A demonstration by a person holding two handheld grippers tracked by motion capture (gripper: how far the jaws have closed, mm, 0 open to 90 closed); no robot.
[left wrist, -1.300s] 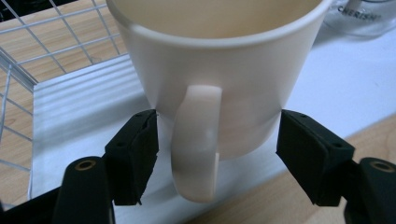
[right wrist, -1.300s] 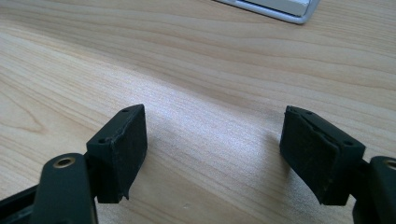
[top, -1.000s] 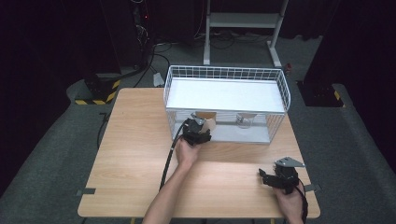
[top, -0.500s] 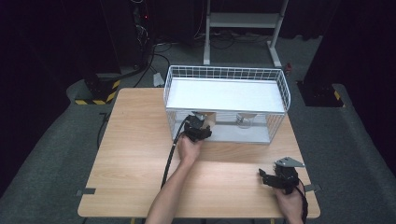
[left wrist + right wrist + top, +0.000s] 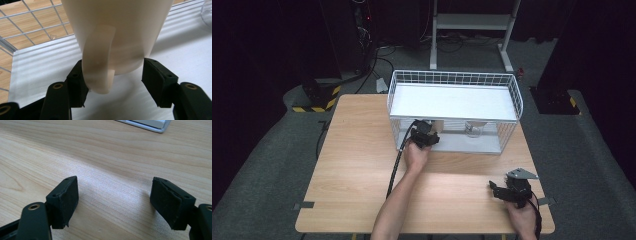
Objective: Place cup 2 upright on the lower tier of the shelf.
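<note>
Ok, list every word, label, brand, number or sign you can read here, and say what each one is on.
None to read: the cream mug held by the left gripper is plain, and the wire basket, the wooden table and the right gripper carry no print. The yellow-and-black hazard stripes on the floor are a pattern, not text.

Cream ceramic-looking mug (image 5: 117, 35) is showing a smooth, softly glossy glaze. White wire-mesh metal basket (image 5: 512, 90) is looking painted, its white floor liner matt. Light wooden table (image 5: 357, 165) is showing fine grain and a satin sheen. Black plastic left gripper (image 5: 113, 77) pads are looking matt; black right gripper (image 5: 115, 202) pads, at six o'clock, rough-edged.
</note>
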